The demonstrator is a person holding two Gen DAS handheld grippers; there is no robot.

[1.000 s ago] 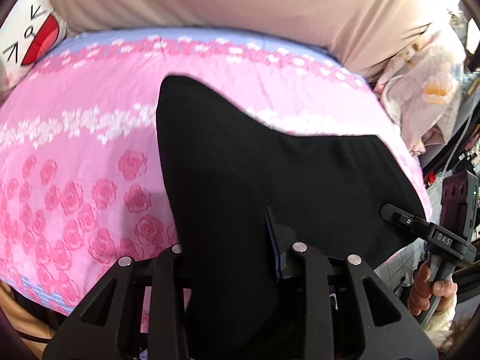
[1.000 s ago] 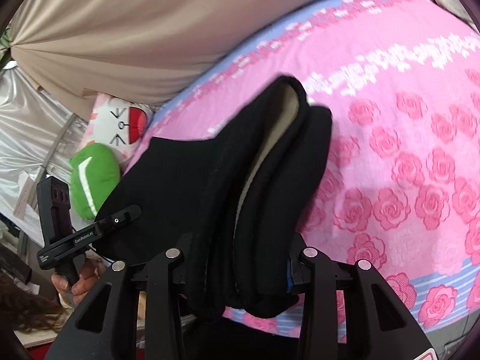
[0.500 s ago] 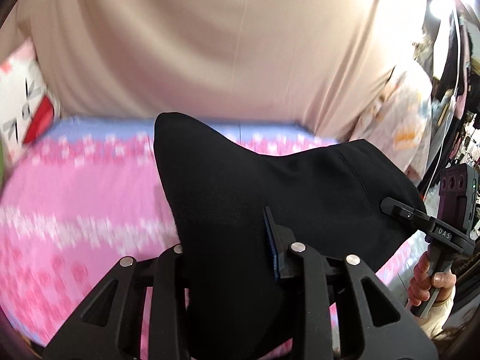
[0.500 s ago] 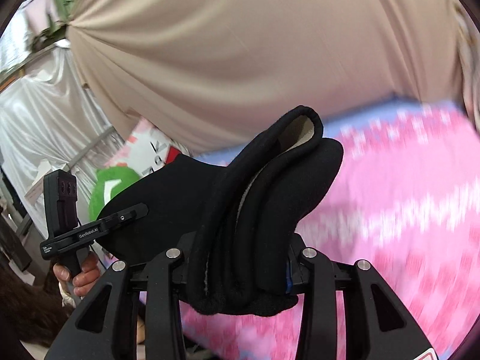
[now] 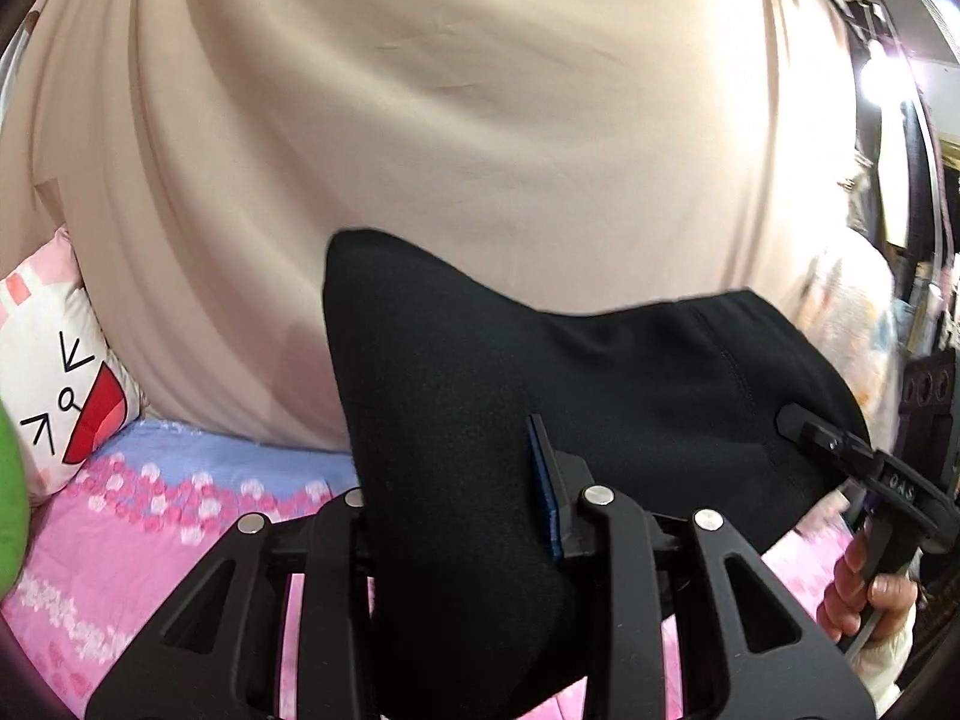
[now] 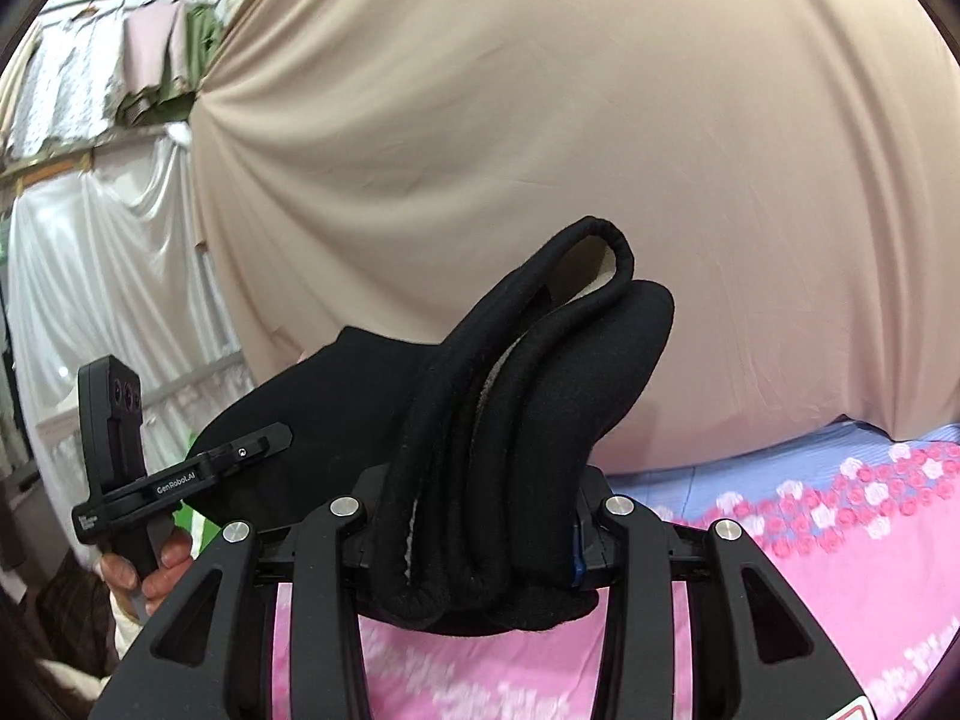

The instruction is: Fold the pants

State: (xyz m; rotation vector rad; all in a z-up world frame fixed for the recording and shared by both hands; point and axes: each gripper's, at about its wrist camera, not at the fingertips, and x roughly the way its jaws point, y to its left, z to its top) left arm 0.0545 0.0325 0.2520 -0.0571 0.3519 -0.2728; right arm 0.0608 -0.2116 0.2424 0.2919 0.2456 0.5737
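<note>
Both the left tool (image 5: pixel 456 516) and right tool (image 6: pixel 480 516) pinch the black pants (image 5: pixel 600 396) above the pink bedspread (image 6: pixel 840 570).

The black pants (image 5: pixel 456 420) hang in the air above the pink rose-print bed cover (image 5: pixel 150 546), stretched between two pinched ends. At one end, smooth, matte fabric rises in a rounded peak, and a stitched seam runs down the cloth toward the far side. At the other end (image 6: pixel 528 420), thick layers are bunched together: rolled black hems curl up into a loop, a pale fleecy lining shows between the folds, and a soft lump of fabric sags below the pinch point.
</note>
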